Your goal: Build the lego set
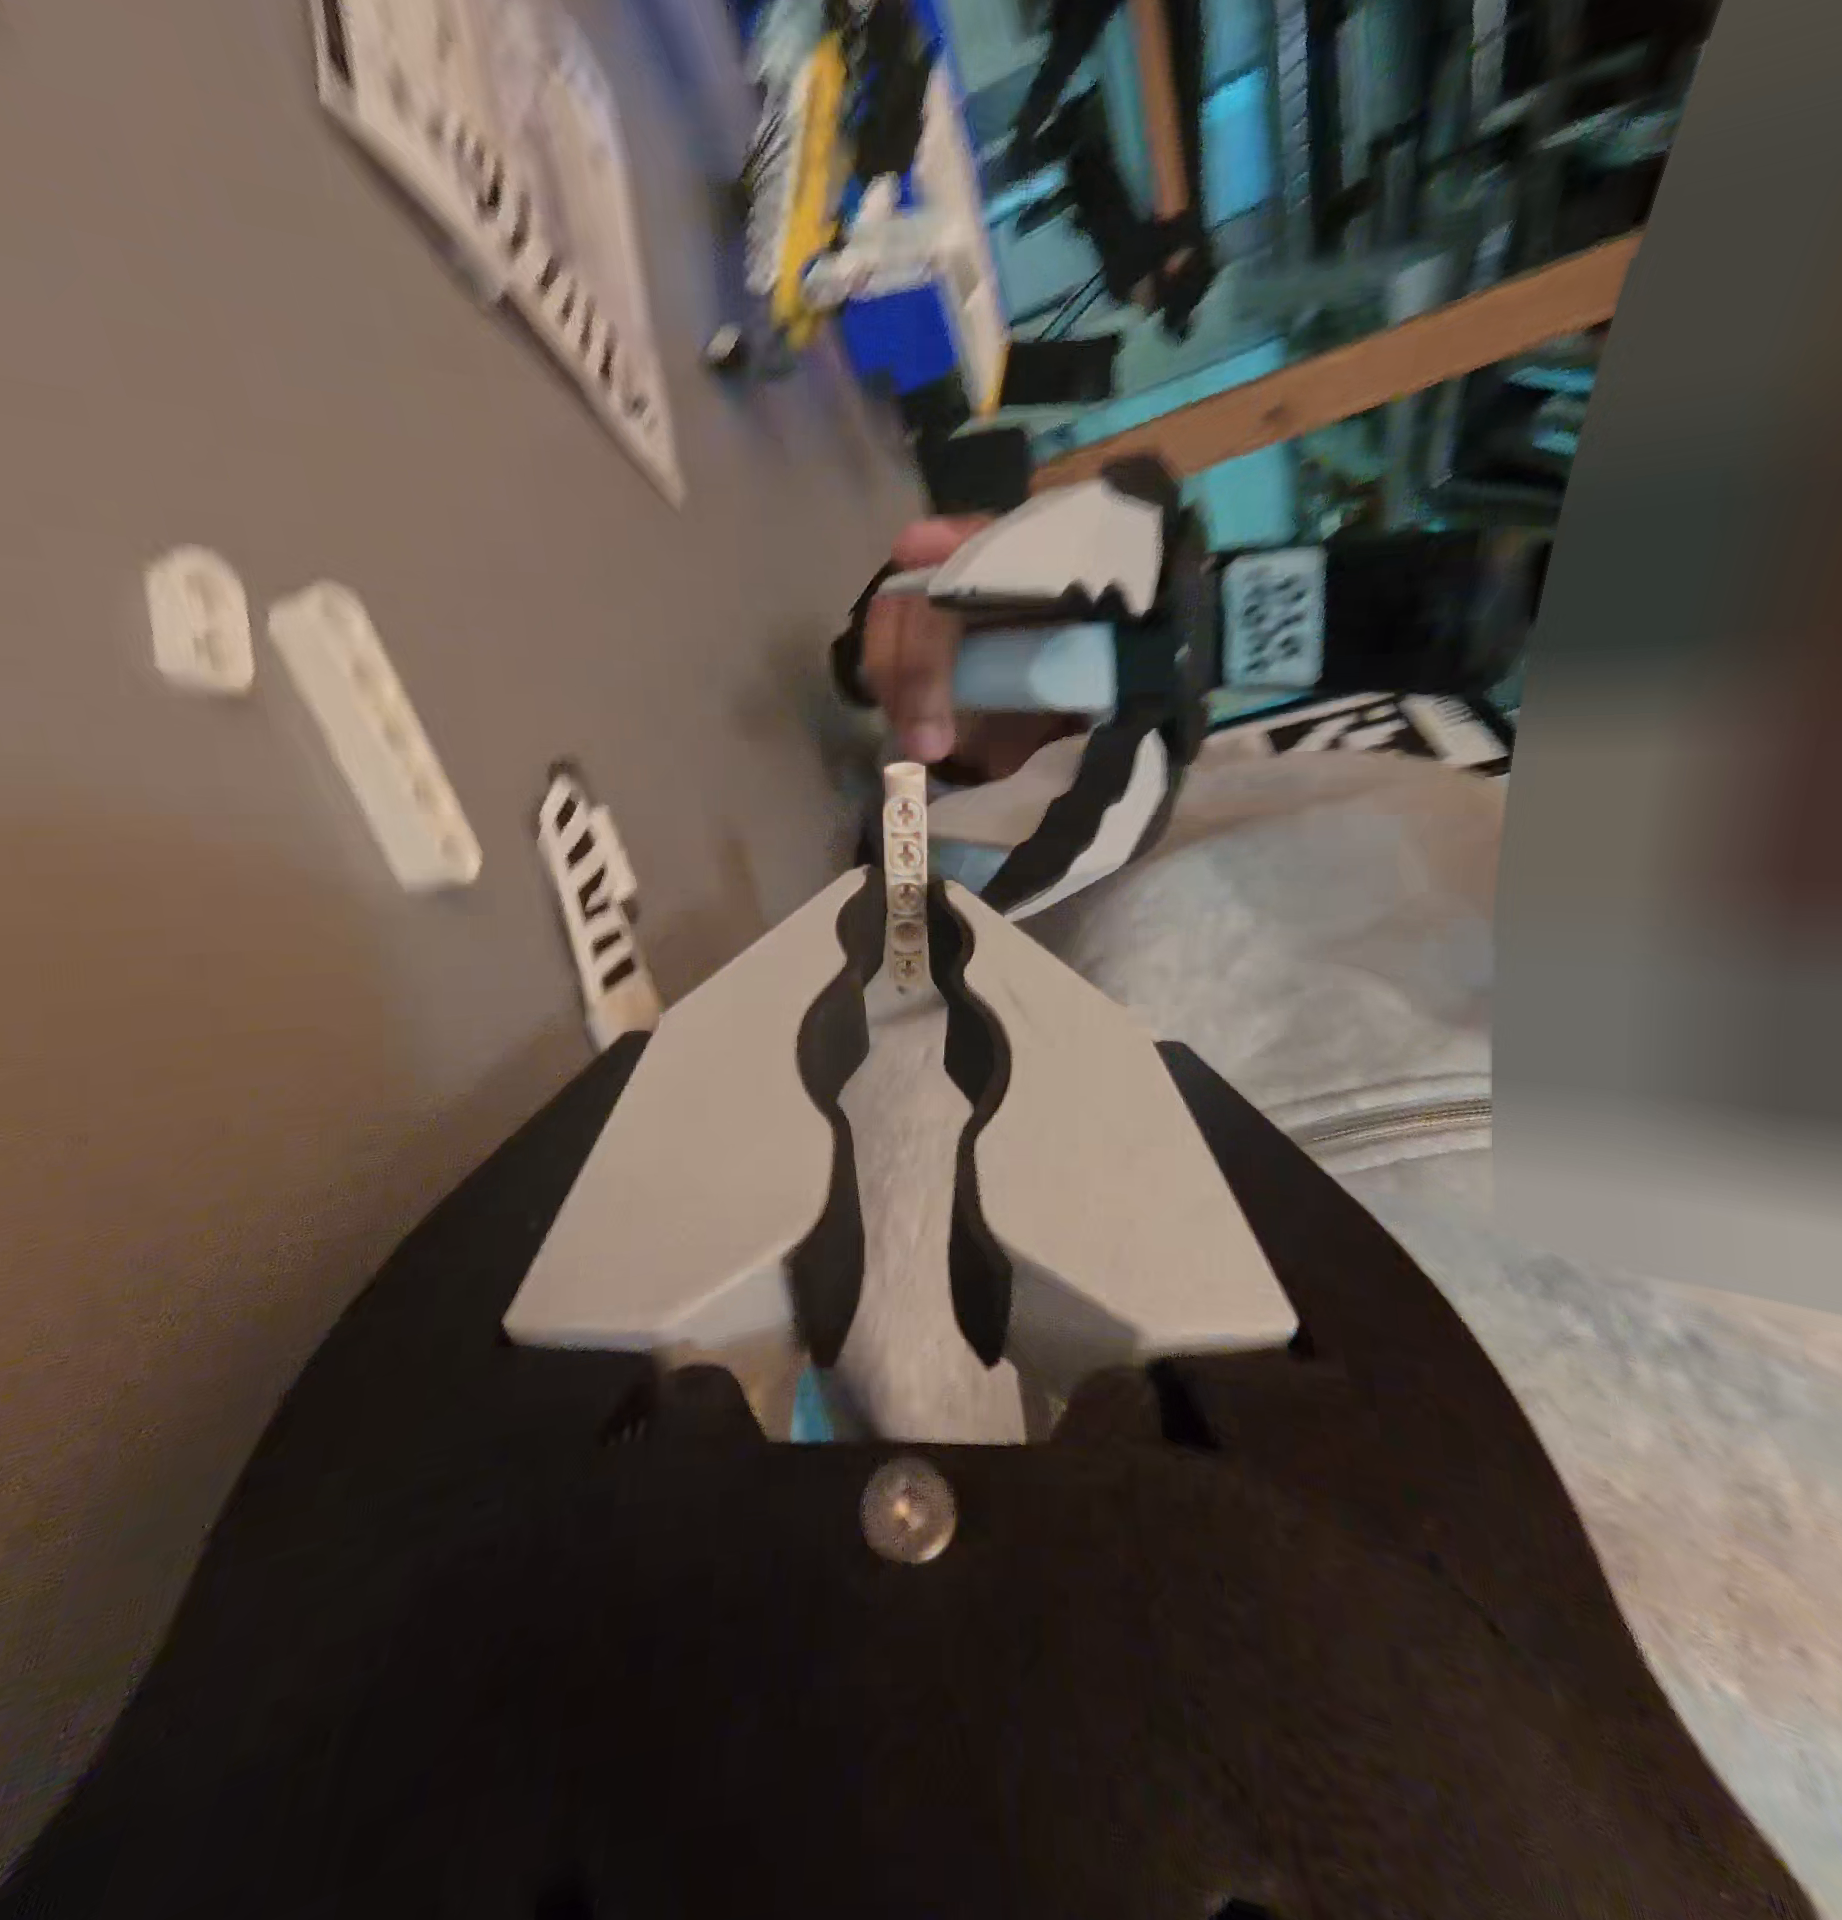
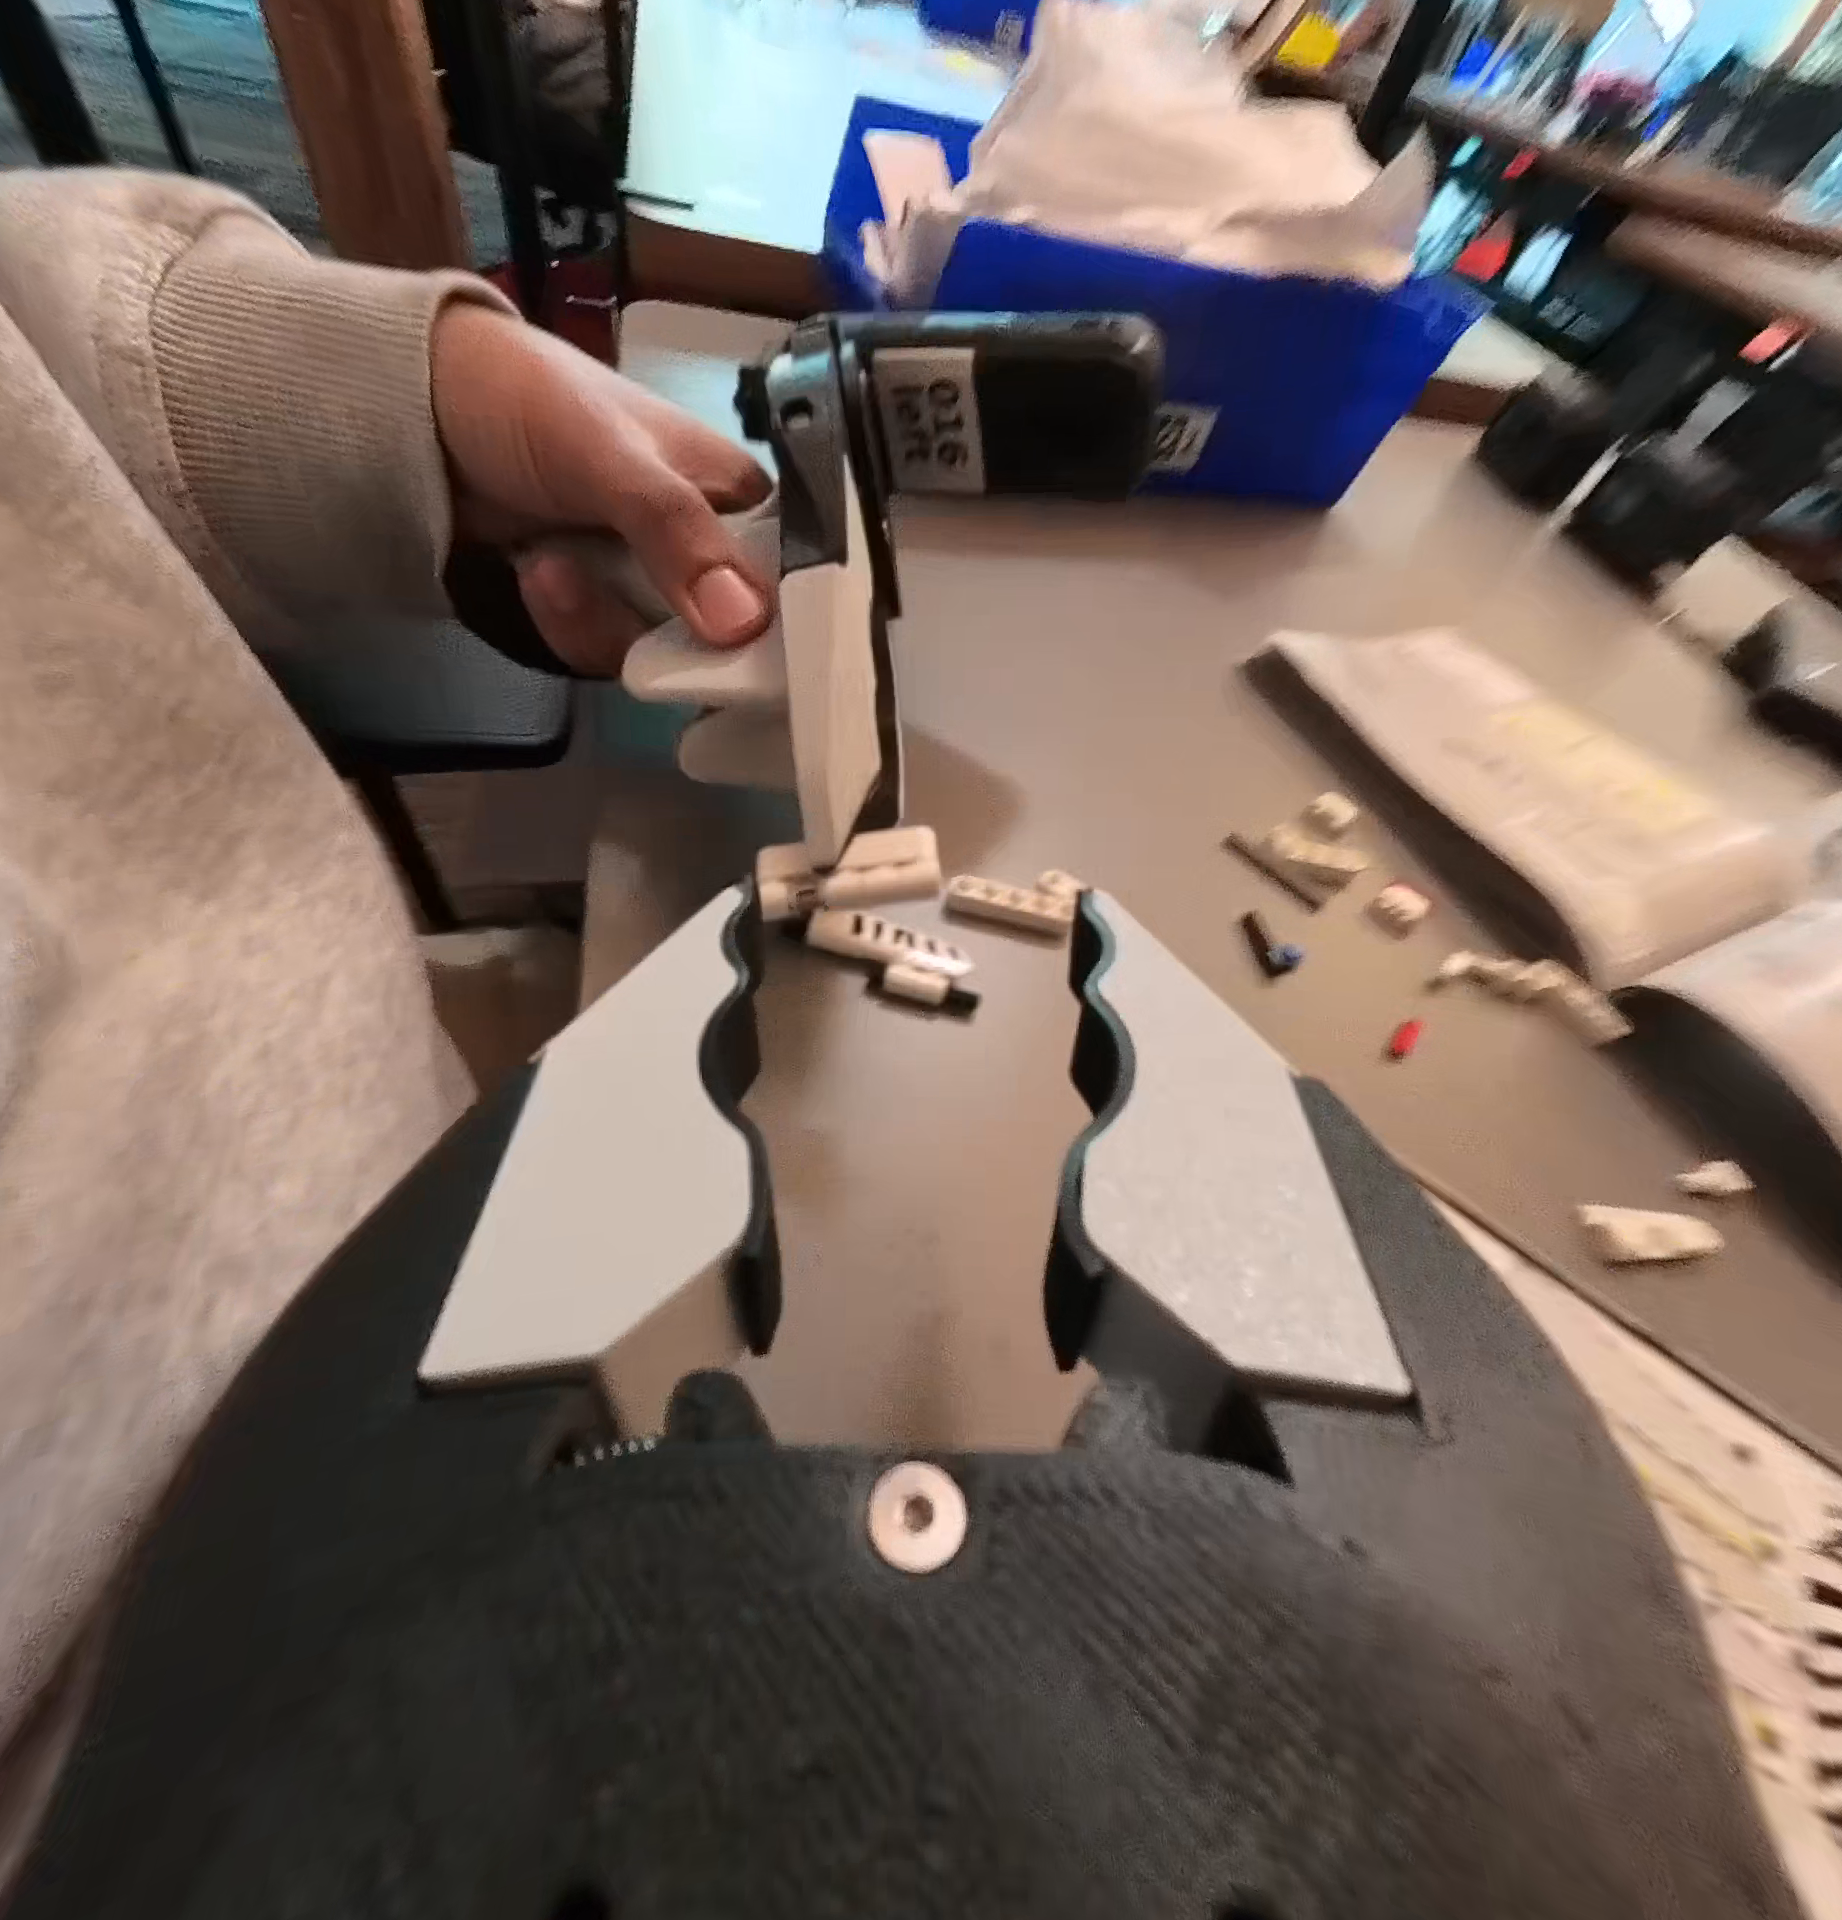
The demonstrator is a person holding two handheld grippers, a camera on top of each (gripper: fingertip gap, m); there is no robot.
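Note:
My left gripper (image 1: 904, 899) is shut on a white beam with a row of holes (image 1: 904, 831), which sticks out past the fingertips. In the right wrist view the left gripper (image 2: 832, 847) points down at the grey table (image 2: 1104, 707), holding the beam (image 2: 886, 868) just above a cluster of white pieces (image 2: 886, 951). My right gripper (image 2: 919, 920) is open and empty, its jaws wide apart, just short of that cluster. It also shows in the left wrist view (image 1: 974, 743), open.
More white pieces (image 2: 1005, 902), a black and blue pin (image 2: 1270, 951) and a red pin (image 2: 1405, 1037) lie to the right. Plastic bags (image 2: 1519, 790) and a blue bin (image 2: 1156, 343) stand behind. A hand (image 2: 584, 499) holds the left gripper. A booklet (image 2: 1779, 1662) is at the lower right.

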